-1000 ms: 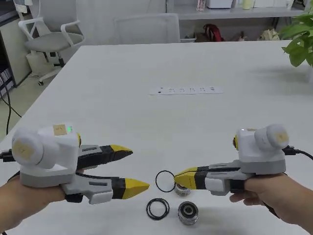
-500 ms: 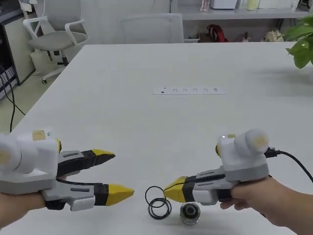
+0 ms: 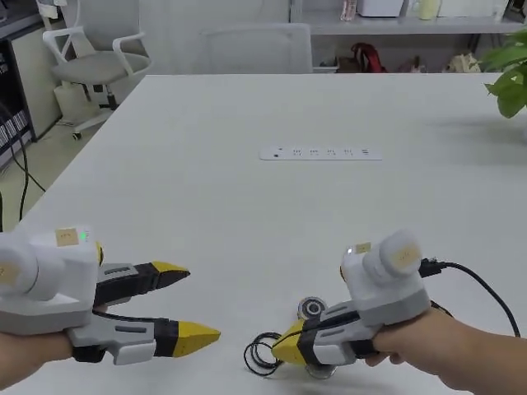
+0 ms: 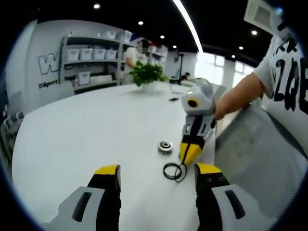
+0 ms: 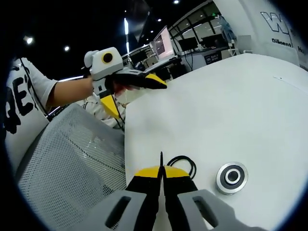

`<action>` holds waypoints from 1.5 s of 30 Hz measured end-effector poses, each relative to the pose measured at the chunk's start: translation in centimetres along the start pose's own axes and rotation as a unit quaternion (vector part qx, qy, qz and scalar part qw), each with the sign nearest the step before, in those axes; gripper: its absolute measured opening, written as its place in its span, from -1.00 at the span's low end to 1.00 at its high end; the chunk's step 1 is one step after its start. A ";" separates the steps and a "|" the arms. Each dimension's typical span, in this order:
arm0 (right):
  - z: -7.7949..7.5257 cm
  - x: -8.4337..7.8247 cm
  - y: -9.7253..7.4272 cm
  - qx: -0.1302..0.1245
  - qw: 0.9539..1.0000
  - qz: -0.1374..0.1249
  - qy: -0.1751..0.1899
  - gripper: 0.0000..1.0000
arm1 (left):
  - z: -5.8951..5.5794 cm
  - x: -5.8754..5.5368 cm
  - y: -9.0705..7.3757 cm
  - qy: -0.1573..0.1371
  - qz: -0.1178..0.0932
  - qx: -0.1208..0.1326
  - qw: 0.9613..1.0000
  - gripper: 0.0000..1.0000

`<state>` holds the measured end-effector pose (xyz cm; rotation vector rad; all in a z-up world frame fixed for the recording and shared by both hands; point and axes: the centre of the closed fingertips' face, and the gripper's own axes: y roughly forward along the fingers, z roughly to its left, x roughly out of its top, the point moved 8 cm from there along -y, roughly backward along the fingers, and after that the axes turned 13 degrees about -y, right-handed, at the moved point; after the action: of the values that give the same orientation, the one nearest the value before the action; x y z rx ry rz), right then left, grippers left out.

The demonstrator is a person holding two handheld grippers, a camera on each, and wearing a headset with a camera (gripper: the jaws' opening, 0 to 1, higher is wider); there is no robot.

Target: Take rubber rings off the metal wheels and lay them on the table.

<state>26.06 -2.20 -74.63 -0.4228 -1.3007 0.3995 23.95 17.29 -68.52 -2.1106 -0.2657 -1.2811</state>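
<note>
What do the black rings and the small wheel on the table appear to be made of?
The rings: thin, matte black loops that lie flat and overlap, so probably rubber. The wheel: a bright, silvery rim that catches highlights around a dark centre, so likely polished metal. What the dark inner part is made of is unclear.

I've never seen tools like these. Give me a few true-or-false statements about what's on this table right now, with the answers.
1. The left gripper is open and holds nothing. True.
2. The right gripper is wide open. False: its jaws are shut, with a thin black rubber ring pinched between them.
3. Other rubber rings lie on the table at the right gripper's tip. True.
4. A metal wheel stands beside the potted plant. False: it lies near the right gripper, far from the plant.
</note>
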 end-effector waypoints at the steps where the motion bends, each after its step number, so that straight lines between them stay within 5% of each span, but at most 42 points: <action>1: 0.0 -0.1 0.0 -0.004 1.000 0.004 -0.004 -1.00 | 0.0 0.0 0.0 0.000 0.001 0.000 1.000 0.26; 9: -0.5 -0.5 -0.2 -0.032 0.999 0.027 -0.027 -0.96 | 0.0 -0.3 0.1 0.003 0.008 0.002 1.000 0.25; 19: -0.4 -0.4 -0.4 -0.033 0.999 0.016 -0.030 -0.72 | -0.1 -0.5 0.3 0.005 0.017 0.000 1.000 0.26; 45: -1.7 2.6 -5.1 -0.085 0.993 -0.086 -0.009 -0.23 | -0.3 -0.6 0.4 0.023 0.024 -0.004 0.999 0.27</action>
<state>28.48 -5.35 -70.23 -0.4456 -1.3832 0.1488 23.65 16.87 -69.09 -2.0792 -0.1890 -1.3019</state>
